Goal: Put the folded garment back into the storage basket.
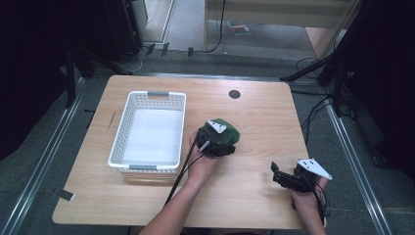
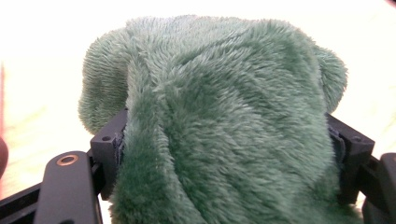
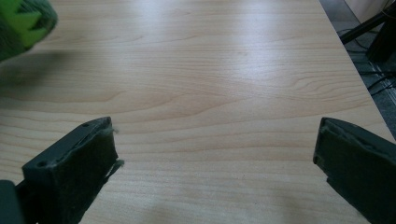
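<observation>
At table centre, beside the white basket [image 1: 148, 131] | my left gripper [image 1: 219, 140] pinches the green plush toy [image 2: 219, 121]; soft, light, squashy; I judge a deep mid-body grip best | right gripper [image 3: 215, 154] spread, idle

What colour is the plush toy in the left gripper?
Dark green plush toy, clearest in the left gripper view.
</observation>
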{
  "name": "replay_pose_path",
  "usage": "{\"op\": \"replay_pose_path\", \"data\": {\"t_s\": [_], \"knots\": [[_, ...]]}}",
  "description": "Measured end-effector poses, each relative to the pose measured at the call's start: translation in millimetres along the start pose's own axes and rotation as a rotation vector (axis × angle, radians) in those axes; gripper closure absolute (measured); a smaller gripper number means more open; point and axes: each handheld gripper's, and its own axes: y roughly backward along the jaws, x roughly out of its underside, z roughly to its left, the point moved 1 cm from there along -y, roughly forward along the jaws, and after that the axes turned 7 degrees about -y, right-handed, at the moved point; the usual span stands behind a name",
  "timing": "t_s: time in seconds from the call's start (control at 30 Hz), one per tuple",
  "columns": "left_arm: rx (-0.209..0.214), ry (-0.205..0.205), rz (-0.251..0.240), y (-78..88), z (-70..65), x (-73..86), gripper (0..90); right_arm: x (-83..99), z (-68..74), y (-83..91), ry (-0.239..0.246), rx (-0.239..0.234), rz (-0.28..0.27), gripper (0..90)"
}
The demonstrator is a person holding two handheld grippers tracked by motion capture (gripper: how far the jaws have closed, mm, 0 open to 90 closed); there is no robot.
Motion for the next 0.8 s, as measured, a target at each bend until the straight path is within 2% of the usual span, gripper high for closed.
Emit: {"op": "replay_pose_path", "data": {"t_s": [0.17,0.3,0.4,0.47,0.73,0.8], "knots": [[0.016,0.002,-0.042,17.3,6.2,-5.9,23.1,0.0,0.2,0.0,-0.003,0.003,0.002,0.0],[0.011,0.005,-0.074,31.2,11.8,-10.7,23.4,0.0,-0.1,0.0,-0.001,0.002,0.0,0.0],[-0.006,-0.015,-0.09,40.0,14.3,-14.1,23.4,0.0,0.0,0.0,-0.001,0.001,0.0,0.0],[0.003,-0.012,-0.102,44.8,16.8,-16.6,23.4,0.0,0.1,0.0,-0.003,0.003,0.001,0.0],[-0.008,0.002,-0.138,62.9,32.8,-25.7,23.4,-0.1,0.0,0.0,-0.005,0.009,0.003,0.0],[-0.02,0.011,-0.145,68.5,40.9,-26.5,23.4,-0.1,0.1,0.1,-0.005,0.008,0.002,0.0]]}}
